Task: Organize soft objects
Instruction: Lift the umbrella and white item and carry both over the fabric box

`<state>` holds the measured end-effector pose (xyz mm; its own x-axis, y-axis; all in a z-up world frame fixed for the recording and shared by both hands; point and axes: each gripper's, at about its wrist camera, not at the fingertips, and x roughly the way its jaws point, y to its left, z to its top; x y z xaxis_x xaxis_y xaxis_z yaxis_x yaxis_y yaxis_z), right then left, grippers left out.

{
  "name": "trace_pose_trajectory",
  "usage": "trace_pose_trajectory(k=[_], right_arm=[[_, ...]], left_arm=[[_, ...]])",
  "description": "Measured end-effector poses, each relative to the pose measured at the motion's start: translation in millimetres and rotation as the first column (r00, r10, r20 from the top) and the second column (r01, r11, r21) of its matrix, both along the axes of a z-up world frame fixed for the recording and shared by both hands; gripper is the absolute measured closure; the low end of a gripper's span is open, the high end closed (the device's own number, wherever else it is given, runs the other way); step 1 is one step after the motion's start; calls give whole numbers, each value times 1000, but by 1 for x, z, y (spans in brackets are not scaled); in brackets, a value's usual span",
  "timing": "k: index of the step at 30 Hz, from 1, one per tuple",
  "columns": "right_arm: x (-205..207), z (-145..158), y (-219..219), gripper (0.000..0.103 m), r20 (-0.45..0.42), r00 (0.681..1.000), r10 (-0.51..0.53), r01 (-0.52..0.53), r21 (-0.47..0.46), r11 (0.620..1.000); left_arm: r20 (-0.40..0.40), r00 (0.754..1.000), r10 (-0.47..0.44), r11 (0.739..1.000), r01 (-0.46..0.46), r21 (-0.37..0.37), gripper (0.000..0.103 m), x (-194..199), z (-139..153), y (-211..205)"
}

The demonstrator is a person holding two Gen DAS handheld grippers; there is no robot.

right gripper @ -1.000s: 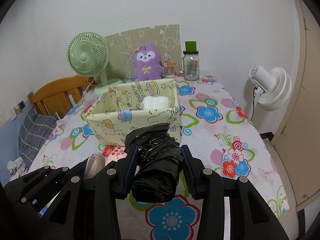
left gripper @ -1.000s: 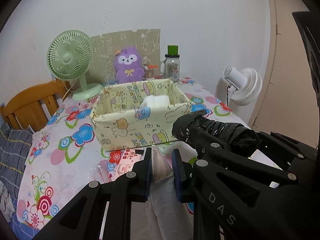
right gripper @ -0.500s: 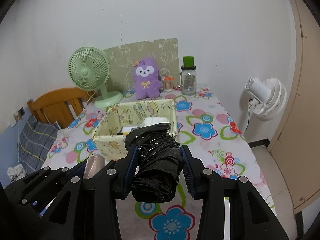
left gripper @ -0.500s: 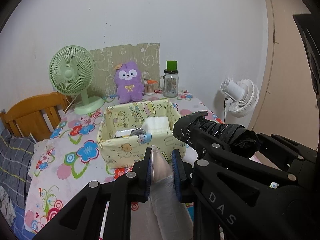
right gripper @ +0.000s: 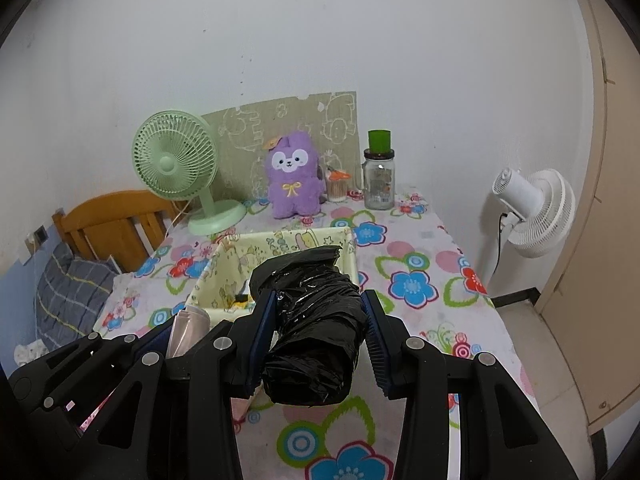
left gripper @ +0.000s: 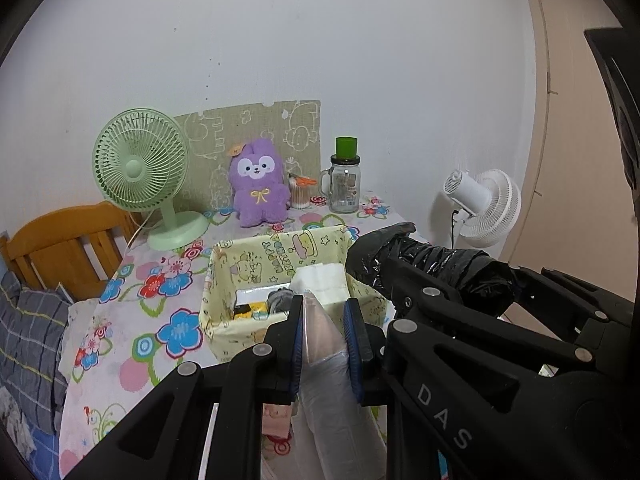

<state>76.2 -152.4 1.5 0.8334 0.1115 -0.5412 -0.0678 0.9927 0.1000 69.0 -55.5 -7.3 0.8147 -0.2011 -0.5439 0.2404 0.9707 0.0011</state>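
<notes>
My left gripper (left gripper: 326, 336) is shut on a clear plastic packet (left gripper: 328, 364) that hangs down between its pads, held above the near side of the yellow cartoon-print fabric box (left gripper: 224, 272). My right gripper (right gripper: 318, 320) is shut on a roll of black plastic bags (right gripper: 312, 320), held above the same box (right gripper: 212, 276); the roll also shows at the right of the left wrist view (left gripper: 432, 264). Inside the box lie a white tissue pack (left gripper: 322, 282) and small yellow and grey items. A purple plush toy (left gripper: 260, 184) sits at the back of the table.
A green desk fan (left gripper: 140, 168) stands back left, a glass jar with a green lid (left gripper: 345, 180) and a cotton swab holder back right. A white fan (left gripper: 486, 208) stands off the table's right. A wooden bed frame (left gripper: 60, 248) is at left. Floral tablecloth (right gripper: 412, 288) covers the table.
Both grippers have risen and drawn back from the box with their loads; the box looks smaller and lower, and its inside is now in view.
</notes>
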Motion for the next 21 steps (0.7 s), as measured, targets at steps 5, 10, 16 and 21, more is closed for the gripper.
trace_pose_trajectory(k=[5,10,16,21], right_arm=[[18,-1,2,57,-5,1000,1,-1,6,1000],[38,-3,6,57,-10,1000,6,-6,11,1000],[60,-4,11,57,-8,1000,12,-12,15,1000],[78,-5,13,57,-8,1000,13,-13,16,1000]], left_arm=[[-4,1000,7,1000,-7,3,86,17,-1,3],[-8,1000,17,1000,-17,8,86,35,-3,6],[-4,1000,30,1000,-30,10,86,54,-4,10],[-4,999,37,999,-37,12,86,69,-5,13]])
